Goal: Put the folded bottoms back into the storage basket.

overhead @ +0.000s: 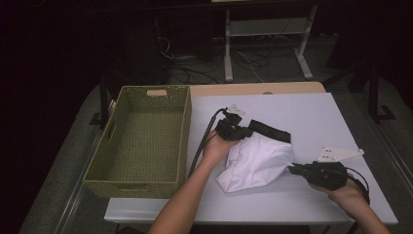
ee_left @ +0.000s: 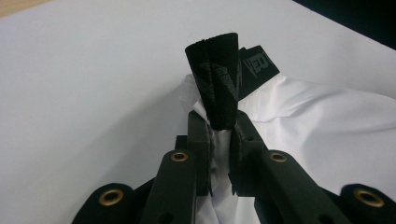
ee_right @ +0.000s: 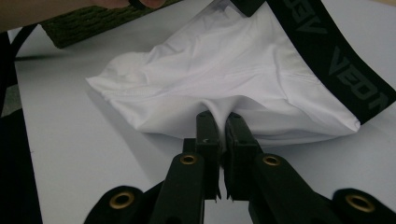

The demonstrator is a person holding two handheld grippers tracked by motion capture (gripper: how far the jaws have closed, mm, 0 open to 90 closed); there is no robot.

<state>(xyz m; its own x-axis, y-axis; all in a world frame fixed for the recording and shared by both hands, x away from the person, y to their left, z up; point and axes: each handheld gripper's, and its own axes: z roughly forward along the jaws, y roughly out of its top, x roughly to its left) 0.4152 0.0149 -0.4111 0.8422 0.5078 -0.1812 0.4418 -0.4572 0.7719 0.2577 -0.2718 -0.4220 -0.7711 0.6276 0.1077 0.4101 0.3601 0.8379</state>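
White tabletop (overhead: 311, 112) (dark room); both tongs (ee_left: 219, 135) (ee_right: 223, 122) clamp white garment (overhead: 255, 161); wicker basket (overhead: 141, 141) beside.

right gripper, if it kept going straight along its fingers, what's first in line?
The right gripper is already shut on the white garment, so more of that cloth comes first, bunched right ahead of its fingers. Past it, probably the black waistband, then the left gripper; depth is hard to judge.
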